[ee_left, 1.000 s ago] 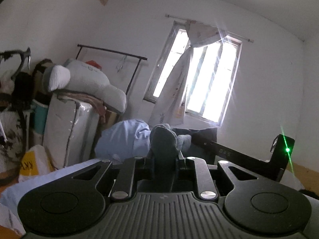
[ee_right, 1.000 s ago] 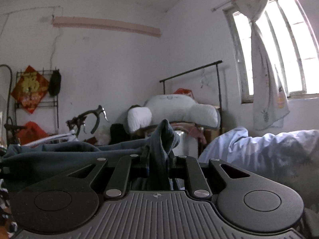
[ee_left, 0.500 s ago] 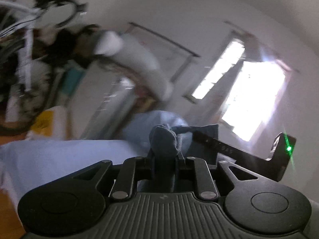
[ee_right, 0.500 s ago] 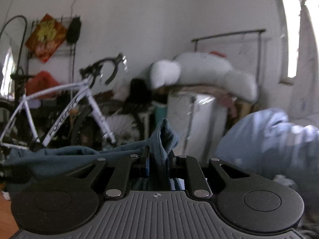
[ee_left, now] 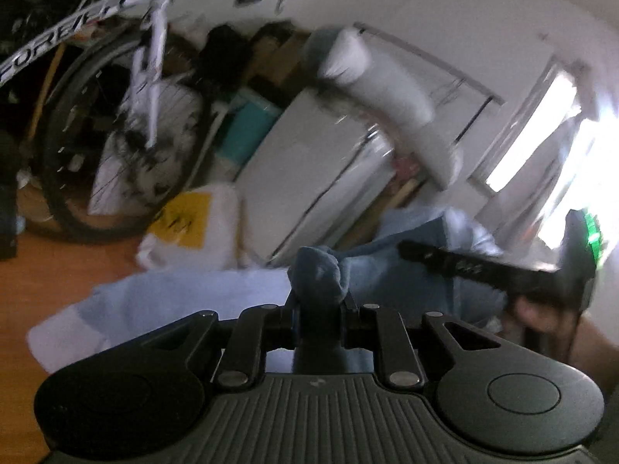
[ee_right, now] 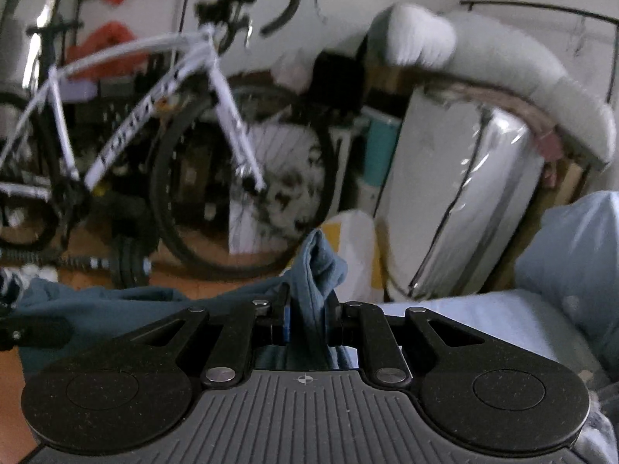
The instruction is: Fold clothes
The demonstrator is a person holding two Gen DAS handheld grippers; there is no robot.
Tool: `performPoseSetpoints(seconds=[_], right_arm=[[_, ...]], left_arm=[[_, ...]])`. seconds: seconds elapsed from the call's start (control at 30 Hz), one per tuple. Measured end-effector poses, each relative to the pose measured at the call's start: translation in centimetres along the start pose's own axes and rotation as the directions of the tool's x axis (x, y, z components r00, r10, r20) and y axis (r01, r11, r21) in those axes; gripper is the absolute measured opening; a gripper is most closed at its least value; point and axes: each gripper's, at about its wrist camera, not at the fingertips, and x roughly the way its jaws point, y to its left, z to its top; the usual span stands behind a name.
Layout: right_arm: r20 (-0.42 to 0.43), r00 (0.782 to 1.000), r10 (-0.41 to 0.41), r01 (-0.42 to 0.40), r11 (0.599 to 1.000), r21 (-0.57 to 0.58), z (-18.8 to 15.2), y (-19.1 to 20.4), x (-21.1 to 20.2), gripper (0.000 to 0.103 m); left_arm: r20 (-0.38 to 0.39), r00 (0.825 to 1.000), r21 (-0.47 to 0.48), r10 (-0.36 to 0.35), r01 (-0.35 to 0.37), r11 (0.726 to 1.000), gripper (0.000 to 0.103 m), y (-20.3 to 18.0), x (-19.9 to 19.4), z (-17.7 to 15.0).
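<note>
above the pale blue bed [ee_right: 483,321], my left tool [ee_left: 318,301] and right tool [ee_right: 307,309] each pinch the teal garment [ee_right: 313,266]; both have swung down from window to bicycle [ee_right: 216,89], probably laying it flat.

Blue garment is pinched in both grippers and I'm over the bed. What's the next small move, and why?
Probably keep lowering both hands to lay the blue garment flat on the pale sheet. The left gripper and right gripper are each shut on a bunched edge, and the cloth hangs between them above the sheet, not yet spread. Don't release until it rests there.
</note>
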Motion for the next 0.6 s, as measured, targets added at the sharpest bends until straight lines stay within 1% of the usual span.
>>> performPoseSetpoints(seconds=[0.1,0.13,0.17,0.2,0.23,0.27,0.3,0.33,0.37,0.4,0.43,0.47,0.5,0.53,0.57,0.6], right_arm=[[-0.043,0.999,-0.004,0.004,1.0,0.004,-1.0,1.0,3.1,0.018],[-0.056,0.998,-0.012,0.012,1.0,0.002,-1.2,1.4,3.9,0.018],[-0.069,0.997,-0.02,0.02,1.0,0.0,-1.4,1.7,4.7,0.019],[-0.077,0.996,-0.037,0.037,0.999,0.001,-1.7,2.1,5.4,0.024],[-0.087,0.994,-0.065,0.064,0.998,-0.009,-1.8,2.3,6.1,0.027],[-0.073,0.992,-0.1,0.098,0.995,-0.023,-2.0,2.6,6.4,0.027],[-0.047,0.987,-0.153,0.15,0.987,-0.055,-2.2,3.2,6.5,0.028],[-0.008,0.975,-0.222,0.221,0.971,-0.087,-2.3,3.6,6.3,0.03],[0.034,0.956,-0.29,0.292,0.949,-0.116,-2.5,4.0,6.1,0.035],[0.06,0.936,-0.347,0.352,0.928,-0.124,-2.5,4.2,5.8,0.045],[0.082,0.916,-0.393,0.401,0.907,-0.132,-2.4,4.2,5.3,0.051],[0.105,0.893,-0.437,0.448,0.883,-0.14,-2.4,4.2,4.7,0.06],[0.132,0.875,-0.466,0.482,0.864,-0.142,-2.3,4.2,3.8,0.064],[0.145,0.868,-0.475,0.492,0.86,-0.132,-2.2,3.9,2.5,0.066],[0.157,0.862,-0.482,0.501,0.857,-0.122,-2.1,3.7,1.2,0.071],[0.168,0.856,-0.489,0.509,0.853,-0.111,-2.0,3.5,0.0,0.074]], left_arm=[[-0.036,0.999,0.026,0.016,-0.015,1.0,0.023,1.5,1.4,-0.2],[-0.046,0.999,0.036,0.019,-0.017,0.999,0.026,1.9,1.8,-0.3],[-0.05,0.998,0.031,0.028,-0.026,0.999,0.027,2.5,2.1,-0.4],[-0.053,0.998,0.022,0.04,-0.039,0.999,0.03,3.0,2.4,-0.6],[-0.056,0.997,0.013,0.051,-0.051,0.999,0.034,3.6,2.7,-0.7],[-0.059,0.996,0.004,0.063,-0.063,0.998,0.034,4.2,2.9,-0.9],[-0.054,0.996,0.01,0.076,-0.076,0.997,0.041,4.6,3.1,-1.0],[-0.049,0.995,0.025,0.092,-0.091,0.996,0.05,4.8,3.1,-1.0],[-0.045,0.993,0.041,0.108,-0.106,0.993,0.052,5.0,3.0,-1.0],[-0.04,0.991,0.057,0.124,-0.122,0.991,0.058,5.2,2.9,-1.0],[-0.034,0.989,0.073,0.145,-0.142,0.987,0.061,5.3,2.6,-1.0],[-0.027,0.986,0.091,0.164,-0.161,0.983,0.062,5.3,2.4,-0.9],[-0.019,0.983,0.109,0.182,-0.179,0.978,0.065,5.2,2.1,-0.8],[-0.007,0.978,0.13,0.207,-0.205,0.97,0.07,4.9,1.8,-0.7],[0.005,0.972,0.151,0.235,-0.233,0.961,0.075,4.6,1.5,-0.5],[0.022,0.967,0.172,0.254,-0.254,0.952,0.084,4.1,0.9,-0.3]])
